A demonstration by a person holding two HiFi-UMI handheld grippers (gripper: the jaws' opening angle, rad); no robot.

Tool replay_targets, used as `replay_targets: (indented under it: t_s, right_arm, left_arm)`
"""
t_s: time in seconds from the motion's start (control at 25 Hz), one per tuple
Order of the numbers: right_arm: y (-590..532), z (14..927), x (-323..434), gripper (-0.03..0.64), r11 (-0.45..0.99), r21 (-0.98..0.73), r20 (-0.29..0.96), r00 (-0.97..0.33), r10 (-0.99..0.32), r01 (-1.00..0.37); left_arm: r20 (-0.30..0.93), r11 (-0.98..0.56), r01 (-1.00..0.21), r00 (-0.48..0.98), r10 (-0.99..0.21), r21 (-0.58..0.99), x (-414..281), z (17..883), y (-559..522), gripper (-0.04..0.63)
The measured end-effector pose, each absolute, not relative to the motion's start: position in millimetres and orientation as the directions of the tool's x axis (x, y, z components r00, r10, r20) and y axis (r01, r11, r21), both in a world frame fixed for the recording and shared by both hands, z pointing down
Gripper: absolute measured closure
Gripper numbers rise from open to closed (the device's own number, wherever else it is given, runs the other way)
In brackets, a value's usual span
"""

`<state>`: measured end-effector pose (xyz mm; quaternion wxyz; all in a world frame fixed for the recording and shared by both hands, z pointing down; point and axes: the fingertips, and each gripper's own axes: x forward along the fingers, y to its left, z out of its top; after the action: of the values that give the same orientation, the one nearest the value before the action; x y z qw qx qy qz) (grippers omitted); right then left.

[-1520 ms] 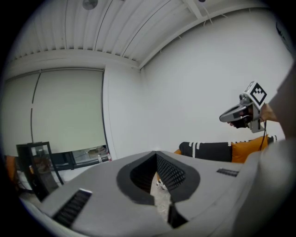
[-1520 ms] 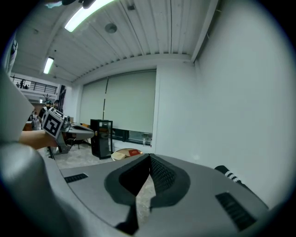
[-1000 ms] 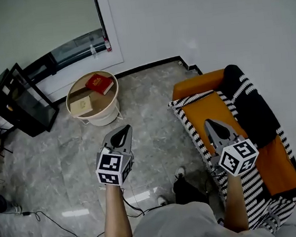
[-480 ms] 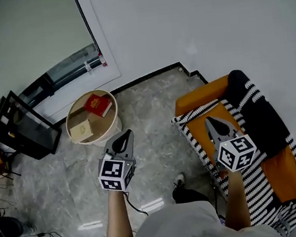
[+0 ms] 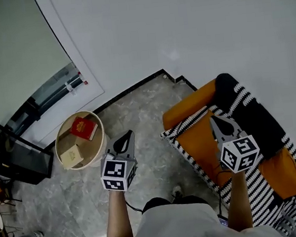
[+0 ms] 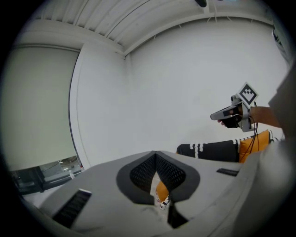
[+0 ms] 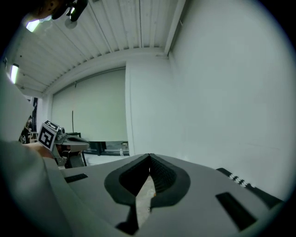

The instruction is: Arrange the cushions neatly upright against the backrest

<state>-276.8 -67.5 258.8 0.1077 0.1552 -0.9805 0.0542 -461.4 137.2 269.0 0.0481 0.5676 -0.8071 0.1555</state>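
Cushion, black with white stripes [image 5: 249, 114], lies along the sofa's [image 5: 186, 108] back edge, just beyond the right tool [image 5: 217, 122], closed and empty; left tool [image 5: 126, 138], likewise closed, hangs over the floor [image 5: 137, 114].

Domestic lounge setting: an orange sofa [image 5: 193, 139] under a black-and-white striped throw [image 5: 257, 183], a round side table [image 5: 58, 148] bearing a red book [image 5: 84, 128], grey marble floor tiles [image 5: 141, 108], and a black glass cabinet [image 5: 19, 159].
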Motion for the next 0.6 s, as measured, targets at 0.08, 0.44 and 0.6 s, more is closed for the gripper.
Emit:
replay_targets:
  t_s: [0.08, 0.44, 0.6]
  right_arm:
    - [-83, 261, -269, 0.614, 0.934, -0.076, 0.226, -0.918, -0.326, -0.350]
    - [-142, 272, -216, 0.614, 0.814, -0.100, 0.273, -0.802, -0.531, -0.573]
    - [-156, 275, -196, 0.614, 0.740, -0.064, 0.303, -0.720, -0.624, -0.669]
  left_arm:
    - [0.260, 0.280, -0.941, -0.324, -0.910, -0.192, -464, 272, 115, 0.584]
    - [0.269, 0.078, -0.983, -0.121, -0.955, -0.163, -458, 278, 12, 0.584]
    - [0.299, -0.033, -0.990, -0.009, -0.954, -0.135, -458, 289, -28, 0.584]
